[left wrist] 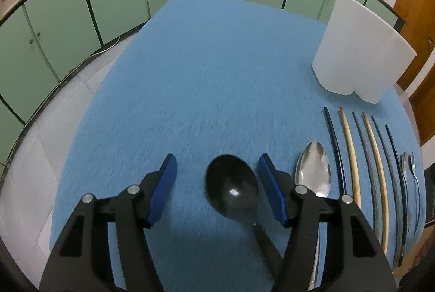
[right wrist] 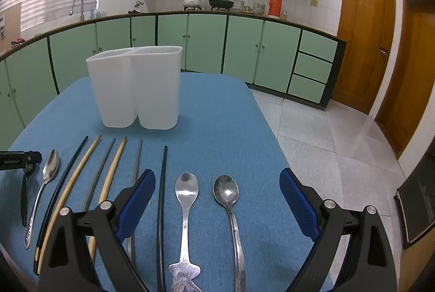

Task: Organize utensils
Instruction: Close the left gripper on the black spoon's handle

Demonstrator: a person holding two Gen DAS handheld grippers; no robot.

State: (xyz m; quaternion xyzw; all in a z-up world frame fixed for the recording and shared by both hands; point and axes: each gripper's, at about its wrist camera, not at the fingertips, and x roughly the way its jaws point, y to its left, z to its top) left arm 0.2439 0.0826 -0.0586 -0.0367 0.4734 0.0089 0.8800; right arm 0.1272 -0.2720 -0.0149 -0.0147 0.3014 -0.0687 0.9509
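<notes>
A black spoon (left wrist: 232, 190) lies on the blue tablecloth (left wrist: 204, 74) between the fingers of my open left gripper (left wrist: 216, 166). A steel spoon (left wrist: 314, 173) lies just right of it, then several chopsticks (left wrist: 350, 153) in a row. My right gripper (right wrist: 217, 183) is open above two steel spoons (right wrist: 186, 191) (right wrist: 226, 192). Chopsticks (right wrist: 111, 172) and another steel spoon (right wrist: 50, 166) lie to its left. A white two-compartment holder (right wrist: 138, 86) stands upright behind the row; it also shows in the left wrist view (left wrist: 359, 47).
The left gripper's body (right wrist: 19, 158) shows at the left edge of the right wrist view. Green kitchen cabinets (right wrist: 204, 41) stand behind the table. The table's right edge (right wrist: 272, 134) drops to a tiled floor. Wooden doors (right wrist: 364, 39) are at right.
</notes>
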